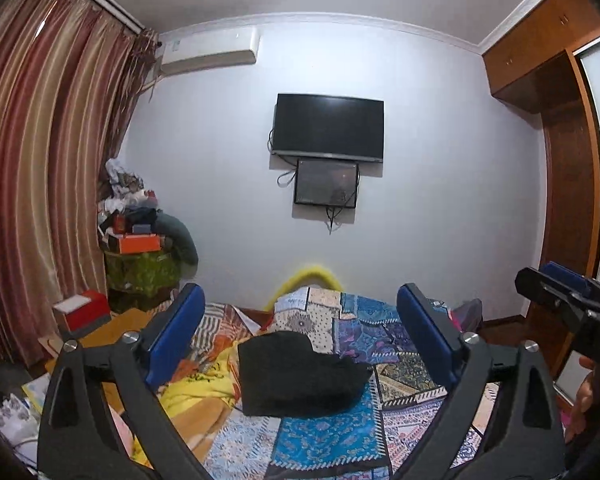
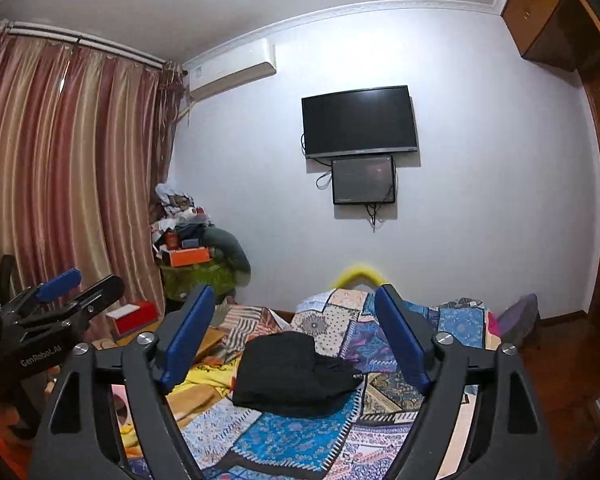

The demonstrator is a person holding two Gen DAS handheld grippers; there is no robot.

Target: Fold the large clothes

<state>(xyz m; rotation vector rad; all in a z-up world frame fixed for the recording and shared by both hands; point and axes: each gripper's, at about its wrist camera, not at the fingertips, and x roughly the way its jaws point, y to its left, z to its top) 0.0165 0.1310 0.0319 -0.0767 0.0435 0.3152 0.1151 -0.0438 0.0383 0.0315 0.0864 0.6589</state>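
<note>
A black garment (image 1: 300,376) lies folded into a compact bundle on the patchwork bedspread (image 1: 332,440). My left gripper (image 1: 300,300) is held level above and short of it, blue pads wide apart, nothing between them. In the right wrist view the same black garment (image 2: 296,372) sits on the bedspread (image 2: 300,440) ahead of my right gripper (image 2: 296,300), which is open too and holds nothing. Each gripper shows in the other's view: the right gripper (image 1: 556,280) at the right edge, the left gripper (image 2: 72,284) at the left edge.
Yellow and orange bedding (image 1: 196,400) is bunched left of the garment. A cluttered stand with boxes (image 1: 140,240) and a red box (image 1: 84,312) sit by the curtains (image 1: 40,160). A television (image 1: 328,128) hangs on the far wall; a wooden wardrobe (image 1: 572,160) stands at right.
</note>
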